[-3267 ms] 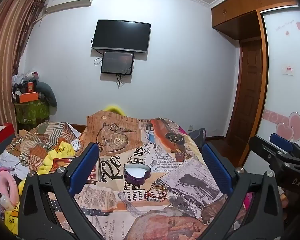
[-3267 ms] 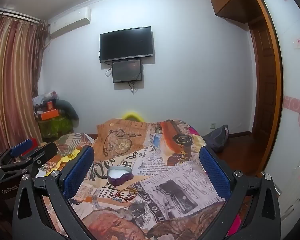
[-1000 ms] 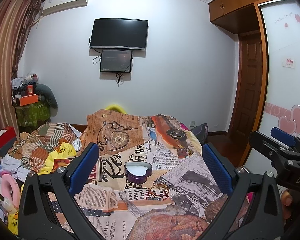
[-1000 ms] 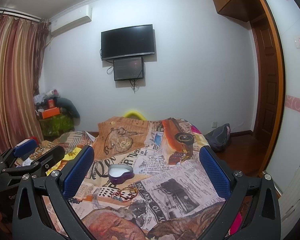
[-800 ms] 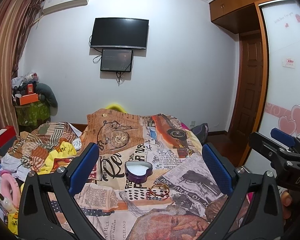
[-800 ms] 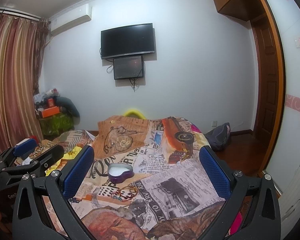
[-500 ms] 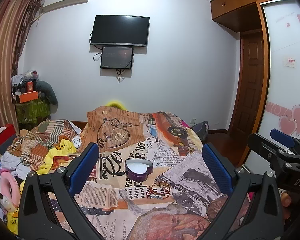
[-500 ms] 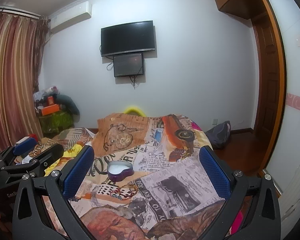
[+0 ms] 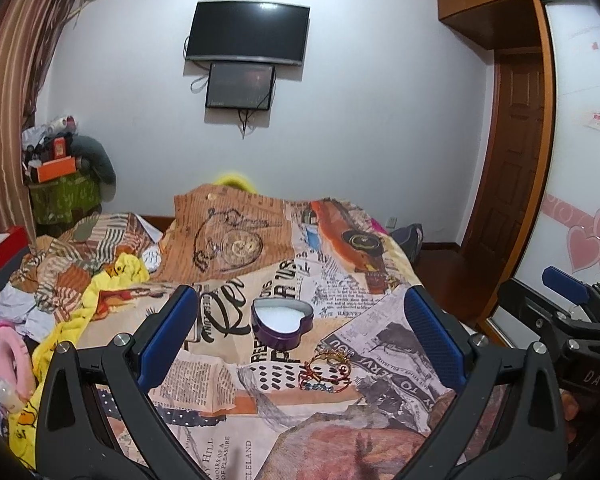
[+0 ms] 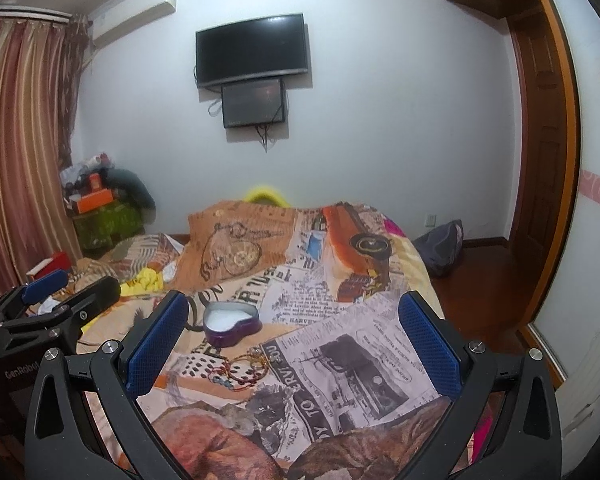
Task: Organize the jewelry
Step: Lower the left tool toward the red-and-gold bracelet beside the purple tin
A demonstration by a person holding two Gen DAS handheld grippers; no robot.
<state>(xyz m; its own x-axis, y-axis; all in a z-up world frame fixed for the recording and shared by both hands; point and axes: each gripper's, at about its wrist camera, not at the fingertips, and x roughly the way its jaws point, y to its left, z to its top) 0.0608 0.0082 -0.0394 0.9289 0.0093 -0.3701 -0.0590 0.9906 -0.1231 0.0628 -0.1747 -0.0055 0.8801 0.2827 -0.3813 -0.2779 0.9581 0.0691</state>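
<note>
A purple heart-shaped tin (image 9: 282, 322) (image 10: 231, 323) with a white lining lies open on the newspaper-print bedspread (image 9: 340, 288) (image 10: 364, 344). Just in front of it sits a small tangle of bracelets (image 9: 325, 372) (image 10: 236, 372), gold, red and beaded. My left gripper (image 9: 302, 336) hangs open above the bed, the tin and bracelets showing between its blue pads. My right gripper (image 10: 294, 338) is open too, empty, with the jewelry near its left finger. Each gripper shows at the edge of the other's view.
A heap of clothes and yellow fabric (image 9: 80, 280) covers the bed's left side. A red box (image 9: 4, 248) lies at far left. A cluttered green stand (image 9: 64, 196) fills the back corner. A dark bag (image 10: 440, 252) rests on the floor by the wooden door (image 9: 512, 168).
Both grippers have tipped slightly down and moved a little closer to the bed, so the tin and bracelets sit higher between the fingers. Both stay open.
</note>
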